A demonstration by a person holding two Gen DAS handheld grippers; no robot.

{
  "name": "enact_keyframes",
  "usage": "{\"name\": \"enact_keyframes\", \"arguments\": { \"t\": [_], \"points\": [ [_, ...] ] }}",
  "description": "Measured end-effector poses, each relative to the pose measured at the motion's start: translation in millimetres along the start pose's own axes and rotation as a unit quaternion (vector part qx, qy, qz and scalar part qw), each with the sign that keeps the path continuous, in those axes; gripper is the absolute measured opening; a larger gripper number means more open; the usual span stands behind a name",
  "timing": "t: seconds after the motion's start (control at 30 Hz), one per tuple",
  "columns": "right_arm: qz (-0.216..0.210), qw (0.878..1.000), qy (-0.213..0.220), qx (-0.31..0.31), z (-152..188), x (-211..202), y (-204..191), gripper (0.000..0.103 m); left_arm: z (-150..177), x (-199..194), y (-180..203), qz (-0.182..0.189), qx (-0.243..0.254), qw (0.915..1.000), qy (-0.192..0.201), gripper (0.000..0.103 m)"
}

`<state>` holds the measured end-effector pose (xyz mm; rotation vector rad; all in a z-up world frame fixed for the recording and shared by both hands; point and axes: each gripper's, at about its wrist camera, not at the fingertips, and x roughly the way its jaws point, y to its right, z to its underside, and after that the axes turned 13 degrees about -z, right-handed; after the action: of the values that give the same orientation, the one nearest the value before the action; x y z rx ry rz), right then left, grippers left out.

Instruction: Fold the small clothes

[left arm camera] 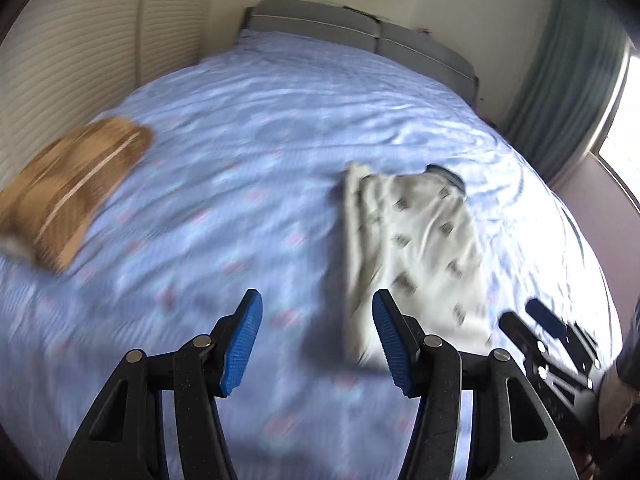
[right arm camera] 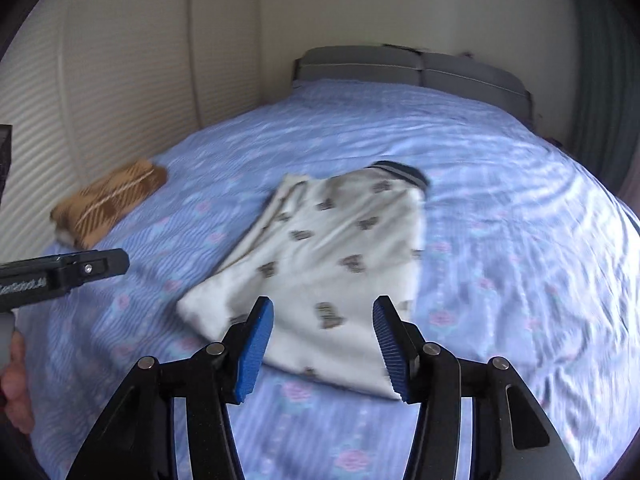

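Blue ribbed pads (right arm camera: 256, 350) fill the foreground of the right wrist view, where the right gripper (right arm camera: 323, 346) is held over the near edge of a white garment (right arm camera: 332, 264). Its jaws stand apart and nothing is clamped between them; the cloth is seen beyond and below the gap, and whether the tips touch it cannot be told. The garment is folded into a rough rectangle, printed with small dark motifs and finished with a dark striped band (right arm camera: 404, 172) at its far end. It lies flat on a blue sheet (right arm camera: 500, 240) with pink flower motifs — roughly at the middle of the bed.

From the left wrist view the left gripper (left arm camera: 318, 342) is seen with its jaws likewise apart and empty, held above bare sheet just left of the garment's near corner. The right tool appears at the lower right of that view, beside the garment.

Well apart from the white piece, near the left edge of the bed, a folded brown garment (right arm camera: 108, 204) with pale stripes is laid — no container is involved, both pieces resting directly on the sheet. A grey headboard (right arm camera: 400, 66) is seen at the far end, a slatted cream wall (left arm camera: 80, 48) along the left side, and a green curtain (left arm camera: 568, 80) by a bright window on the right. Both views are blurred.
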<state>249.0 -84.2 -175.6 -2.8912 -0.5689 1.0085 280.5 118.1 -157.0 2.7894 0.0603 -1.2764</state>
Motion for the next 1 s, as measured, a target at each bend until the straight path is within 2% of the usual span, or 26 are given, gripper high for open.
{"name": "enact_keyframes", "arguments": {
  "t": [0.1, 0.23, 0.33, 0.43, 0.57, 0.6, 0.73, 0.8, 1.0],
  "points": [
    [0.037, 0.999, 0.003, 0.036, -5, 2, 32, 0.052, -29, 23, 25, 0.023, 0.02, 0.9995, -0.003, 0.046],
    [0.058, 0.994, 0.016, 0.089, -12, 7, 71, 0.052, -65, 66, 60, 0.047, 0.055, 0.9972, -0.018, 0.039],
    [0.064, 0.99, 0.025, 0.122, -17, 14, 96, 0.052, -79, 96, 76, 0.057, 0.071, 0.9952, -0.036, 0.036],
    [0.061, 0.987, 0.032, 0.147, -20, 23, 113, 0.052, -89, 121, 86, 0.041, 0.083, 0.9945, -0.048, 0.035],
    [0.05, 0.985, 0.035, 0.163, -19, 31, 126, 0.052, -95, 144, 86, 0.042, 0.074, 0.9942, -0.066, 0.035],
    [0.049, 0.985, 0.035, 0.162, -18, 32, 127, 0.052, -96, 148, 85, 0.043, 0.071, 0.9938, -0.073, 0.032],
    [0.051, 0.985, 0.034, 0.161, -11, 39, 130, 0.052, -94, 153, 86, 0.068, 0.067, 0.9916, -0.087, 0.01],
    [0.05, 0.984, 0.033, 0.17, -7, 40, 134, 0.052, -96, 149, 87, 0.066, 0.073, 0.9919, -0.081, 0.006],
    [0.059, 0.981, 0.028, 0.181, 1, 41, 145, 0.052, -109, 132, 74, 0.061, 0.064, 0.9945, -0.056, 0.006]
  ]
}}
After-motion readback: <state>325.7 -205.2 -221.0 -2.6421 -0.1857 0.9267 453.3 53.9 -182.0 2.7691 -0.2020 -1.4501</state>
